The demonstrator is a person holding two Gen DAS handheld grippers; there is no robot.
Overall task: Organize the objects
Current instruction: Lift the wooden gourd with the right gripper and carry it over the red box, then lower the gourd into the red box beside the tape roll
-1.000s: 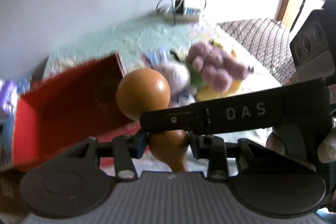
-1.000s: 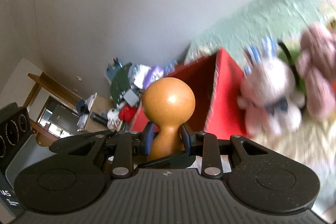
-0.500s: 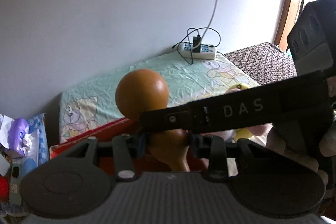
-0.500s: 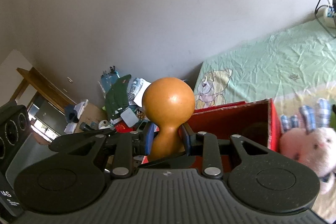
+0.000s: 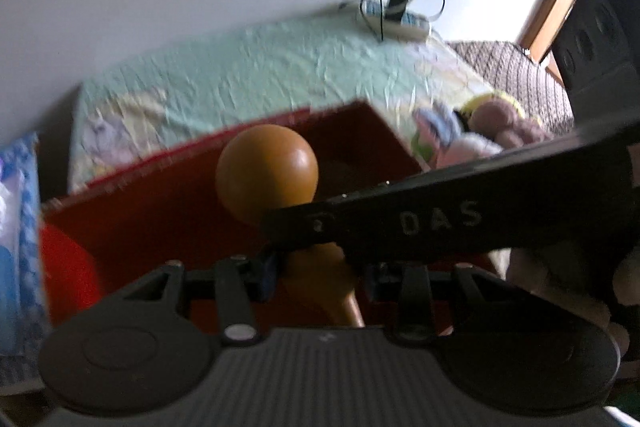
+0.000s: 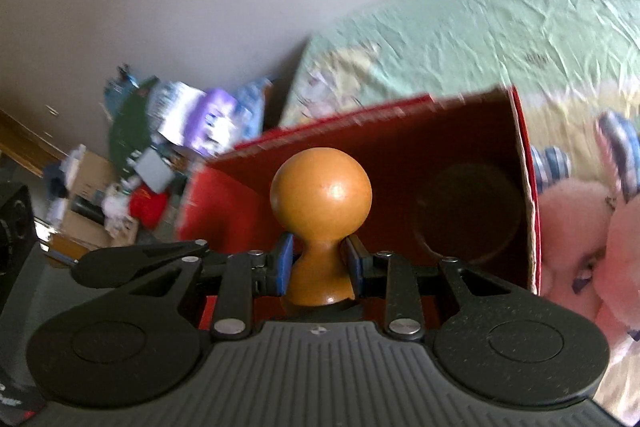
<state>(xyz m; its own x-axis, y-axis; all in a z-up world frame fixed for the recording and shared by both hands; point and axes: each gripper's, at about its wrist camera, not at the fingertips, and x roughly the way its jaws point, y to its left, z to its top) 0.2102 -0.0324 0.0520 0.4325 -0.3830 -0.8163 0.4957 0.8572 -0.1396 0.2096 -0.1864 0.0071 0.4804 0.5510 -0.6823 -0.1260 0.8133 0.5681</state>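
A: Nearest, both grippers are pinching the wooden pestle (image 6: 320, 211): the right gripper (image 6: 320, 263) at its neck, the left gripper (image 5: 316, 271) on its handle.

B: And beyond?

A: The red box (image 6: 400, 163) on the bed (image 6: 460, 27) is now filling the view, mouth facing us, so placing looks close.

B: Plush toys (image 6: 580, 219) are waiting beside it.

The wooden pestle (image 6: 320, 195) looks like smooth, varnished wood, its round head carrying a soft glossy highlight, and the red box (image 6: 400, 163) seems to be matt cardboard with a rough, pale torn edge. The bed sheet (image 6: 460, 23) is thin, crinkled cloth with a dull finish, while the pink plush toy (image 6: 572, 227) is fuzzy fabric. The right gripper (image 6: 320, 261) has matt black plastic with a fine speckled grain, a ribbed grey body, small shiny metal rivets and blue pads (image 6: 285, 259).
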